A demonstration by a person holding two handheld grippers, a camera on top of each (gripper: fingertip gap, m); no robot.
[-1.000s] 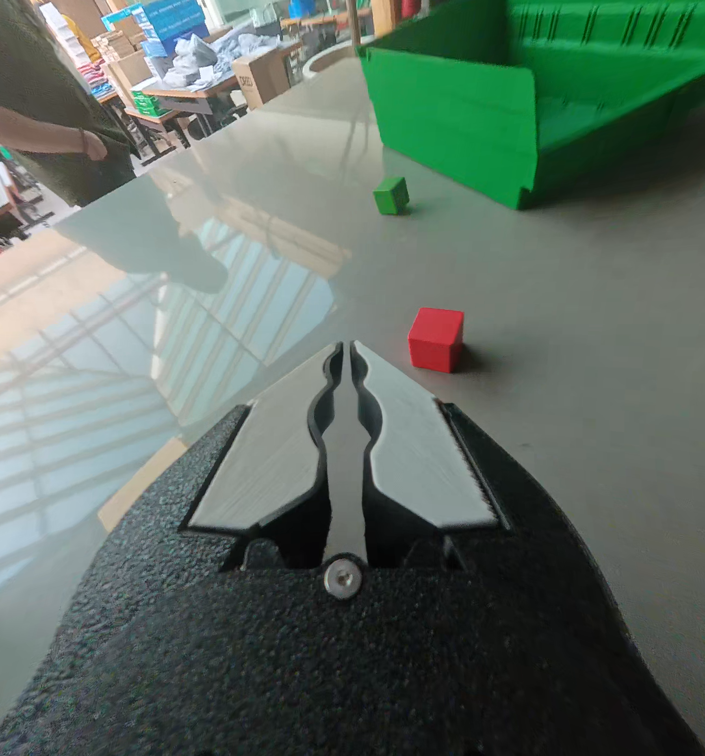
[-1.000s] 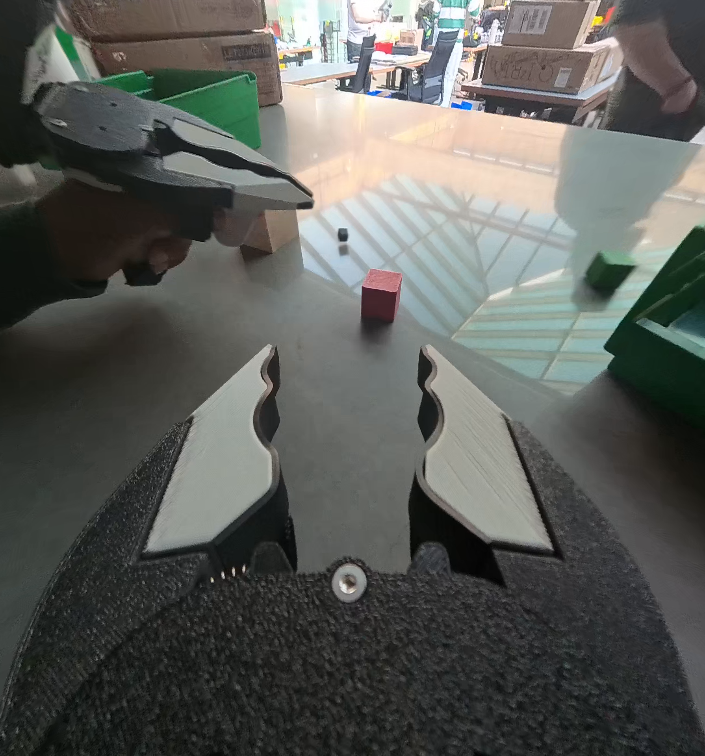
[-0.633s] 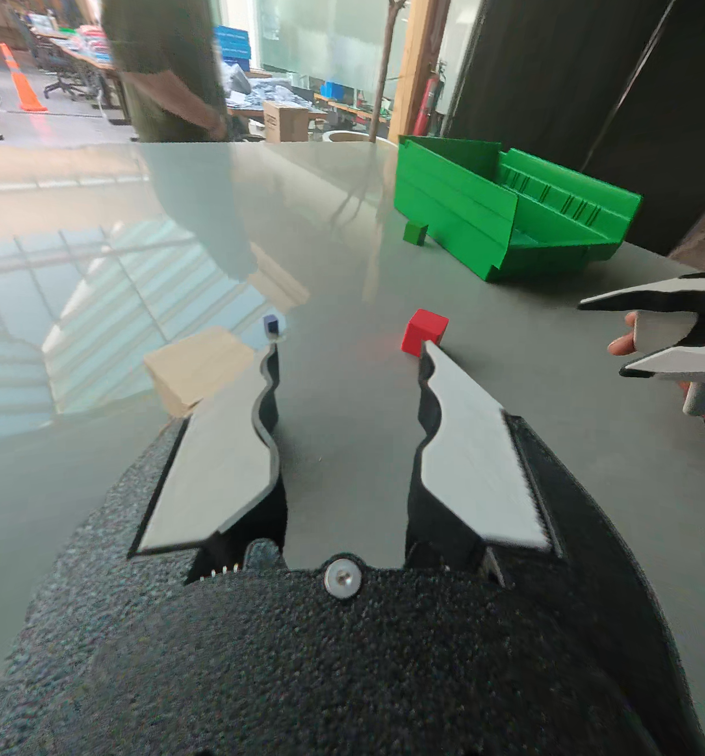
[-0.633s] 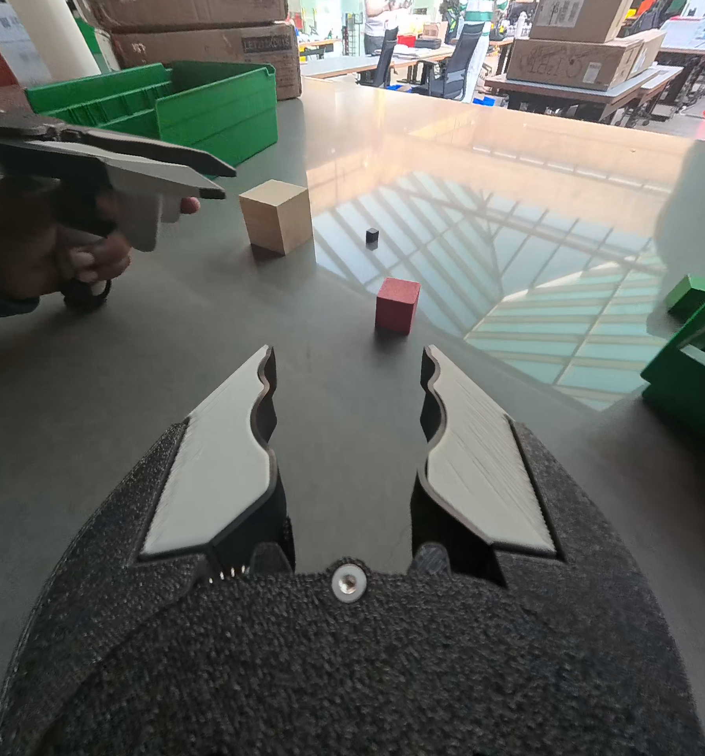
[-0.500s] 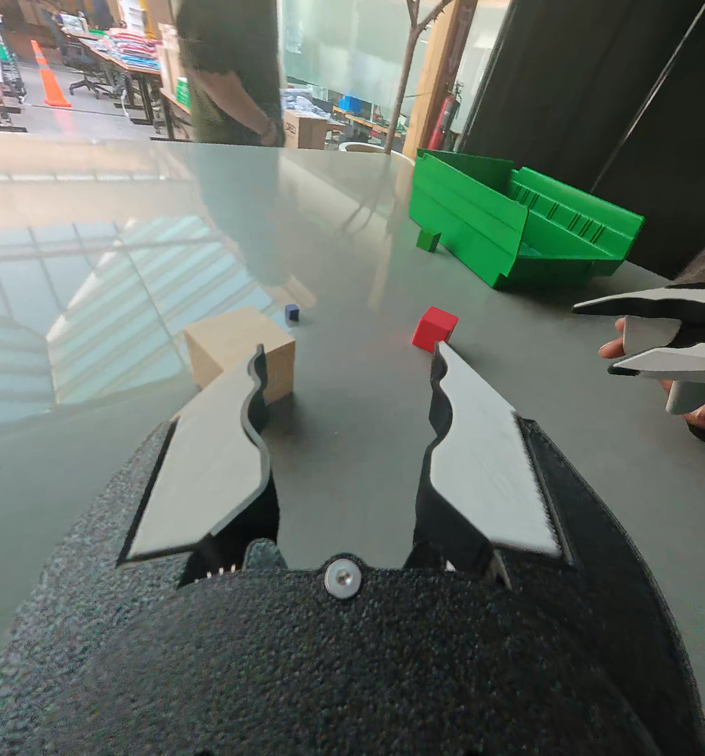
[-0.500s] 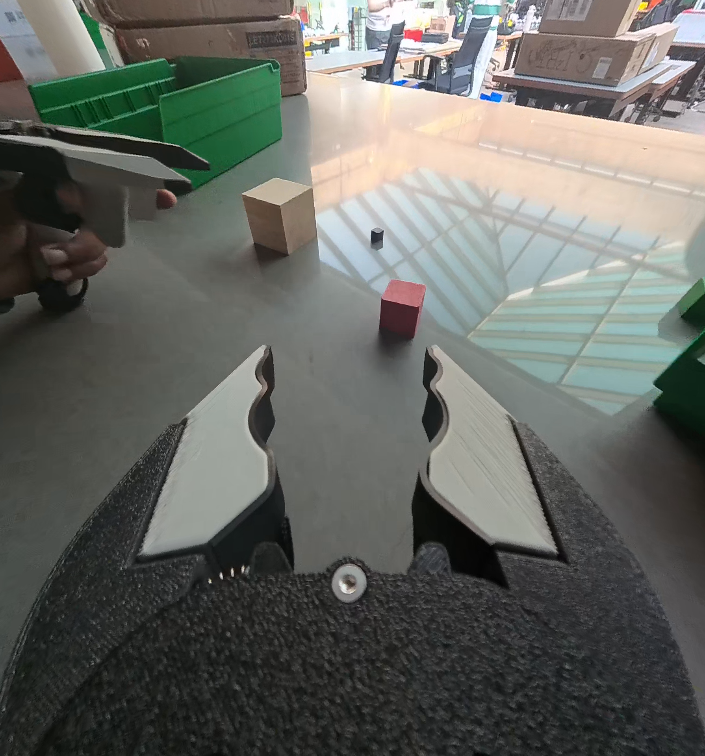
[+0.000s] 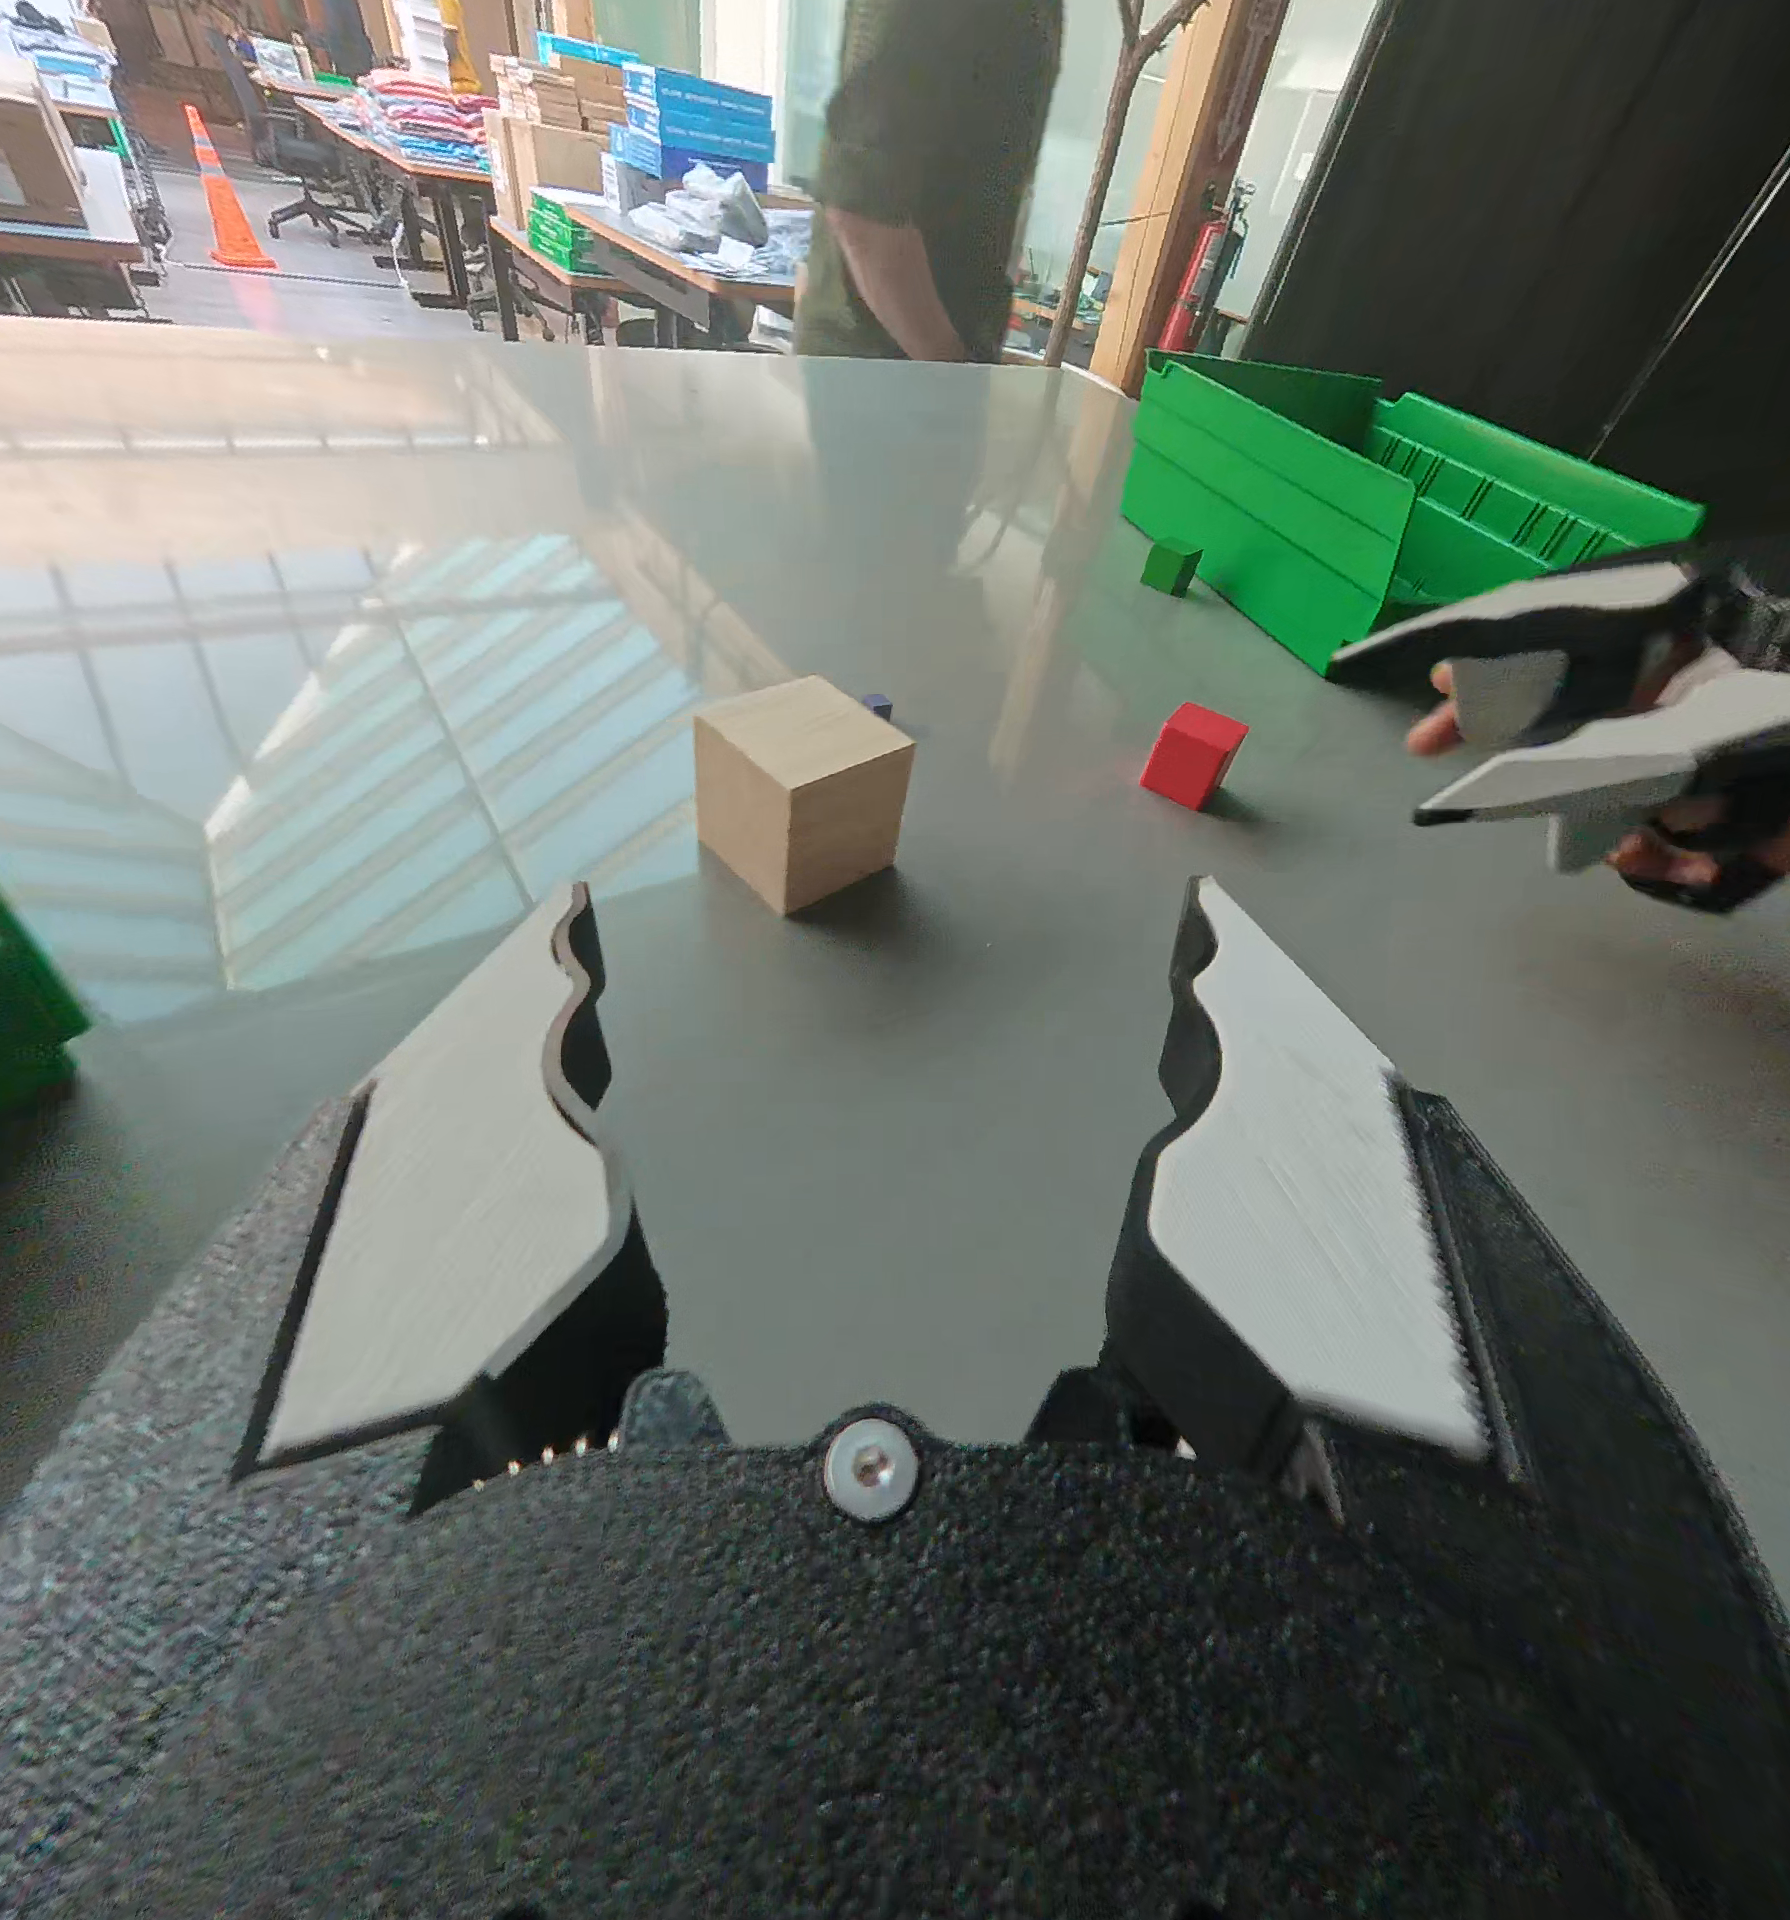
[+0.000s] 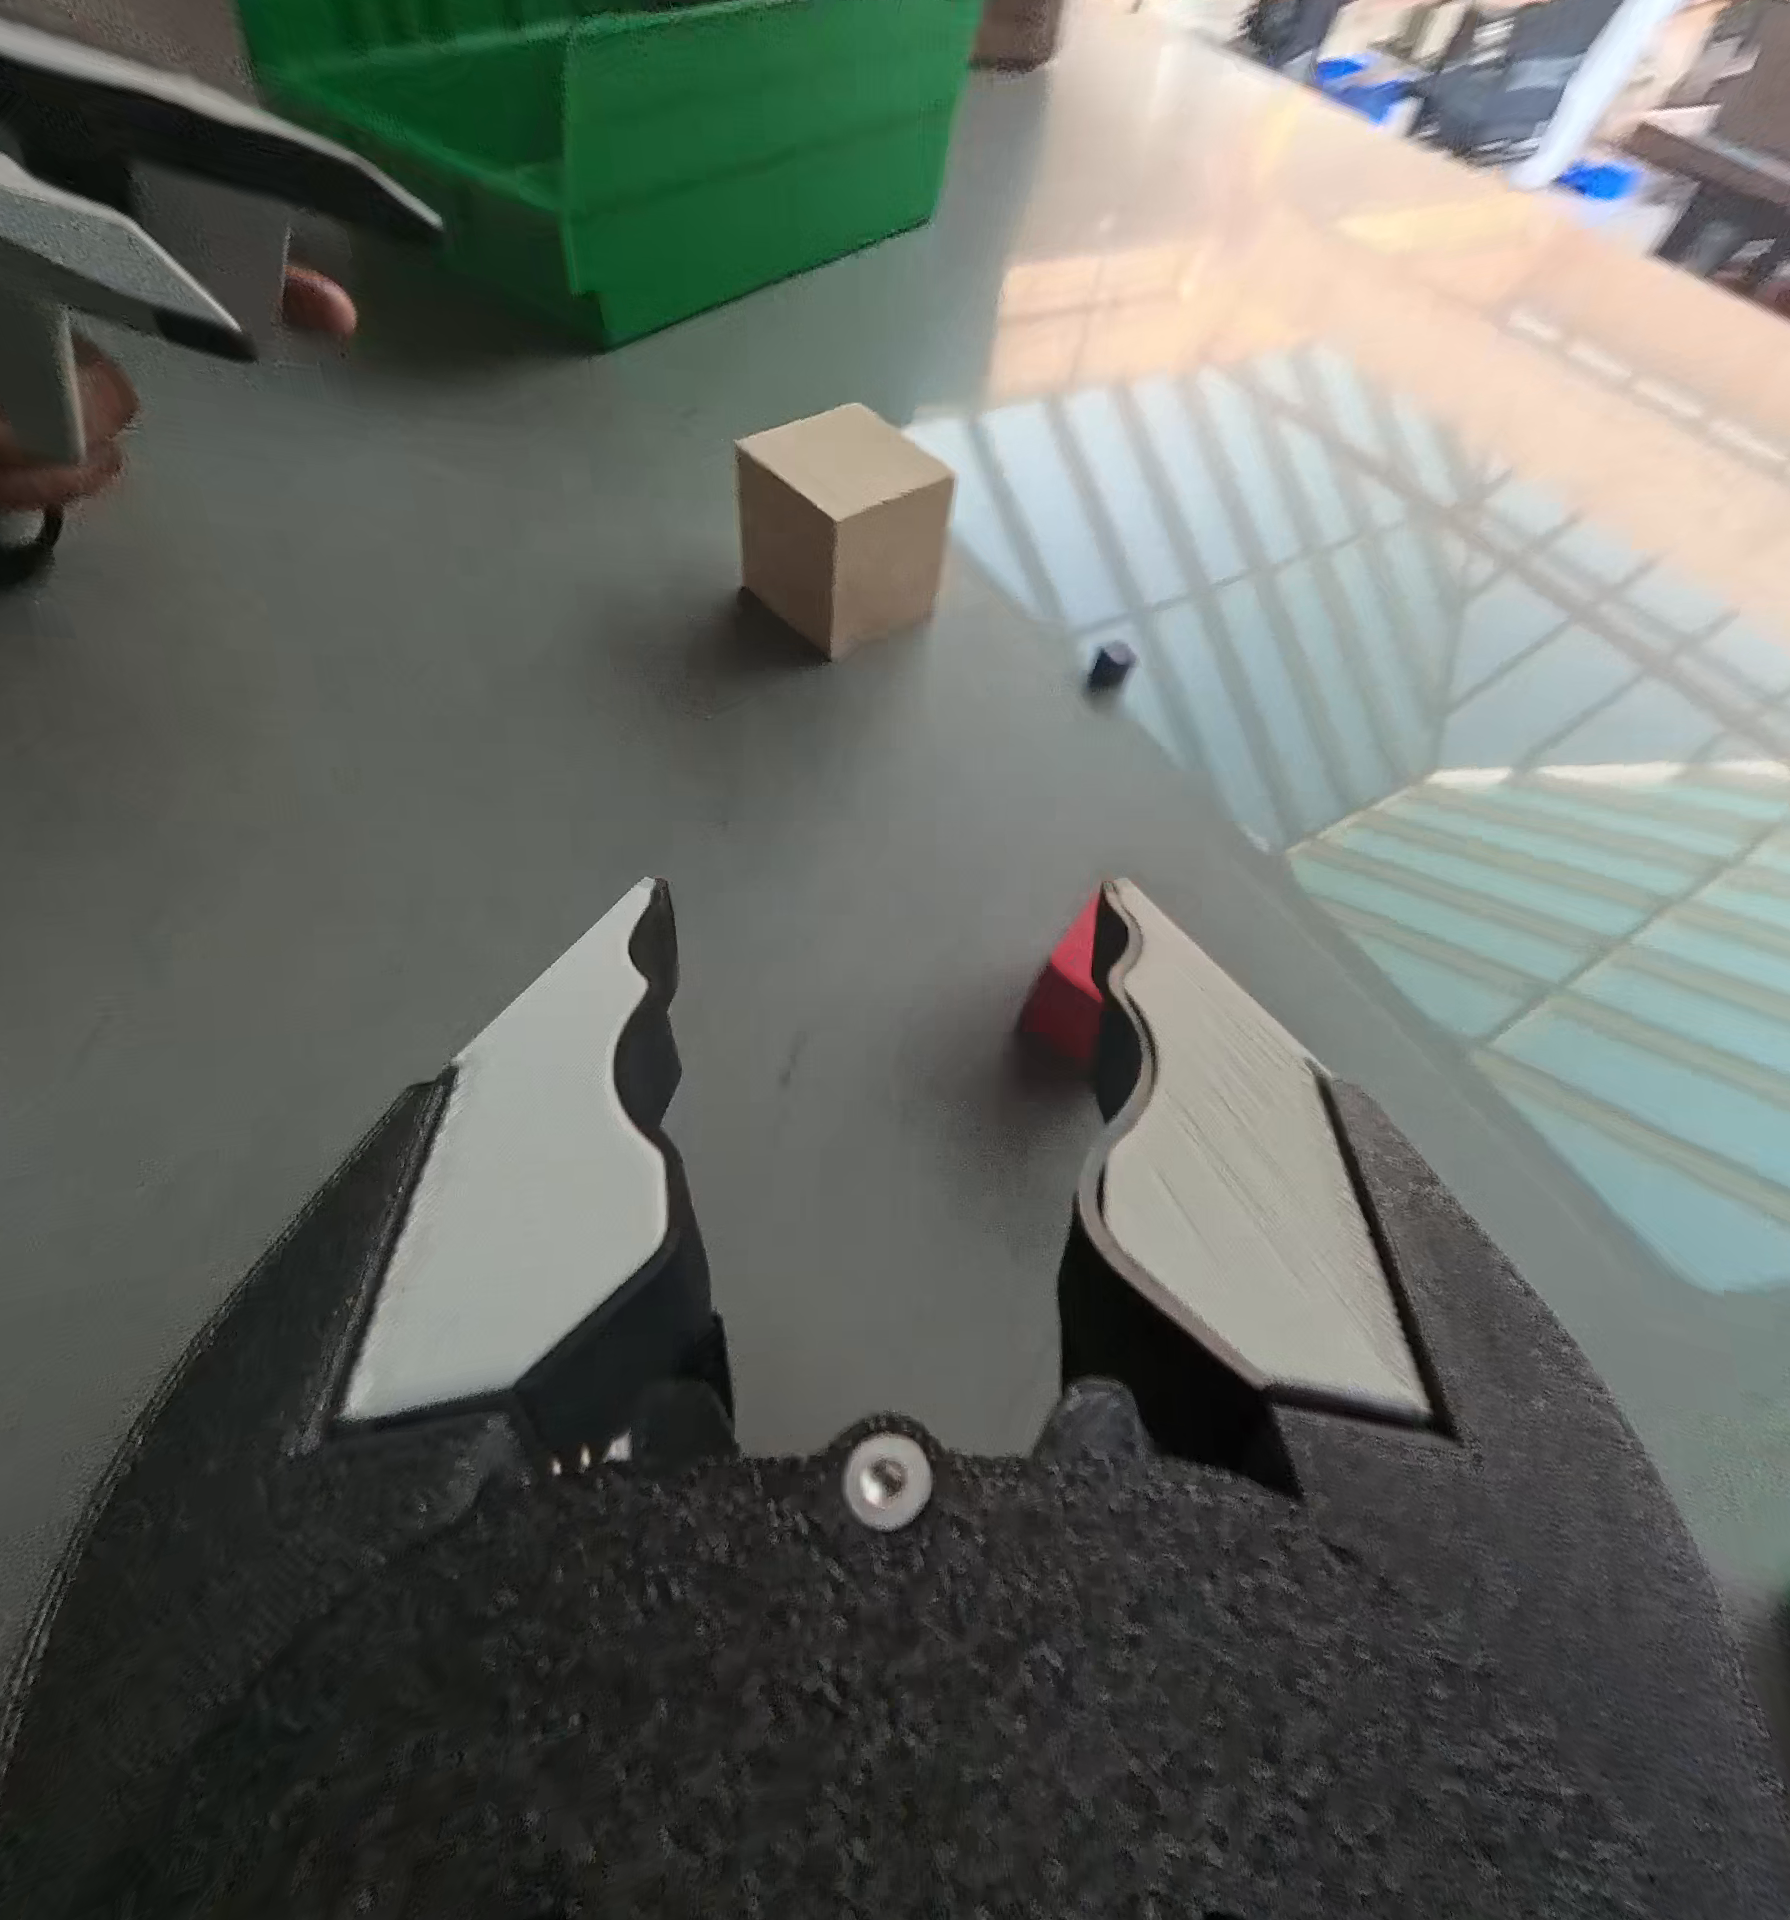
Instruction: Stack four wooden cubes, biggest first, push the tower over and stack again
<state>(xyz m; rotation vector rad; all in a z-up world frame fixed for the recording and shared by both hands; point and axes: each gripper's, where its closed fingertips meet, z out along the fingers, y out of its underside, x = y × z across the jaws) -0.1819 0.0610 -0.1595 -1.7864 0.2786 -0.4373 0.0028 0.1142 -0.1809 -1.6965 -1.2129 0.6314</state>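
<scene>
On the grey table [image 7: 870, 520], left gripper [image 7: 886, 904] gaped empty near wooden block [image 7: 803, 790]; right gripper [image 8: 880, 904] gaped empty beside red cube [image 8: 1062, 997].

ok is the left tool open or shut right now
Open. The left tool has its two fingers spread wide with bare grey table between them, and nothing held; the wooden cube sits ahead, untouched.

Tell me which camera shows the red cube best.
The left wrist view: the red cube sits whole and sharp on the grey table. In the right wrist view it is blurred and half hidden behind a finger of the right gripper.
</scene>
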